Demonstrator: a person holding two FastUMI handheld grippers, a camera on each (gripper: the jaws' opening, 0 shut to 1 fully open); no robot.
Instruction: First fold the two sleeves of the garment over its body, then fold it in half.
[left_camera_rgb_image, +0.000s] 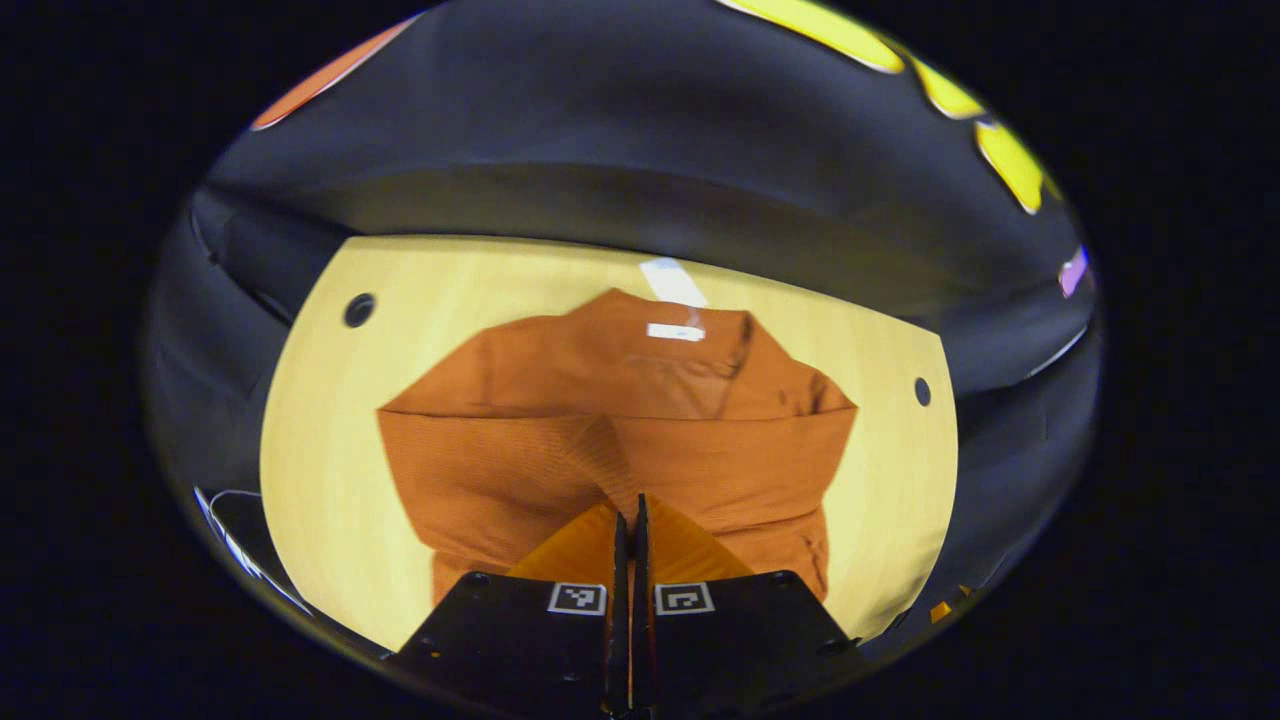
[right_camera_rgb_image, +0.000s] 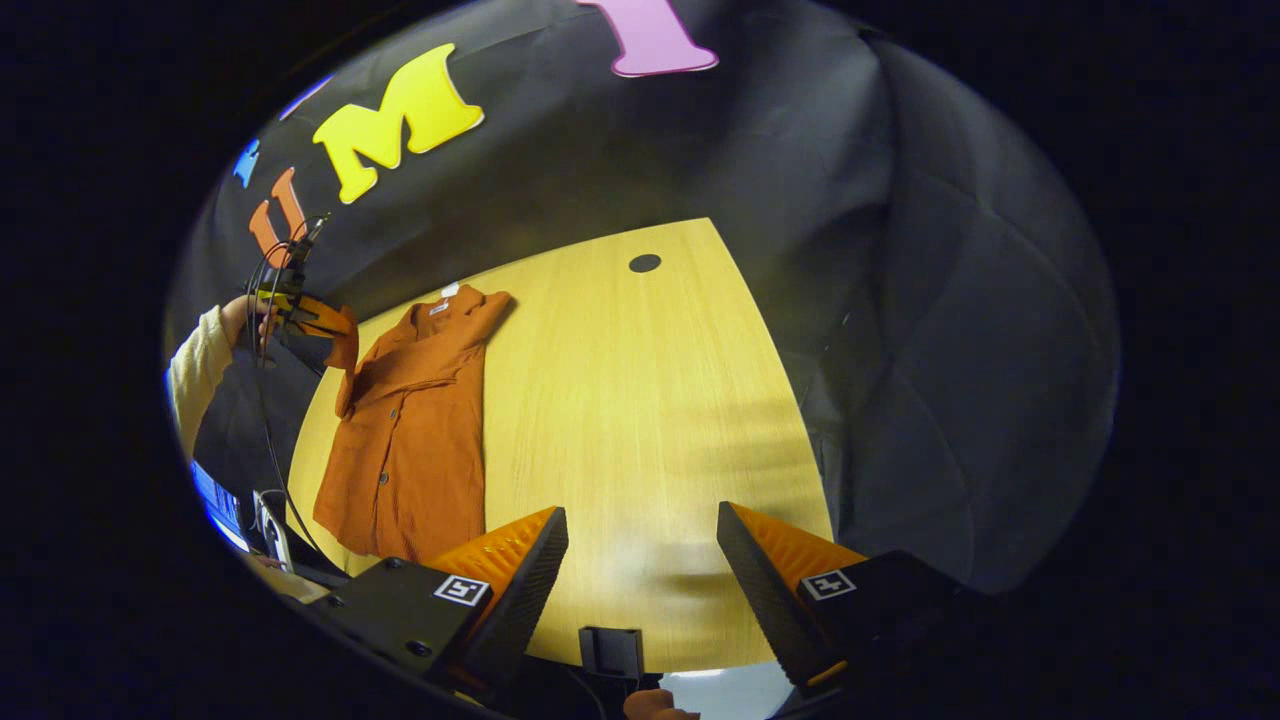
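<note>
— The left gripper?

— Jaws clenched on the sleeve, lifted off the table. In the right gripper view it sits at ten o'clock, a hand holding it.

— The right gripper?

— Jaws spread wide, nothing between them, over bare wood.

— The shirt?

— Flat on the table, collar toward twelve o'clock in the left gripper view, at nine o'clock from the right gripper.

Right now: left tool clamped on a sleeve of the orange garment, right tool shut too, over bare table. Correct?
Not quite. The right tool is open: the right gripper view shows its fingers spread wide over the bare wooden table. The rest holds: the left tool is shut on a sleeve of the orange garment, lifted off the table.
</note>
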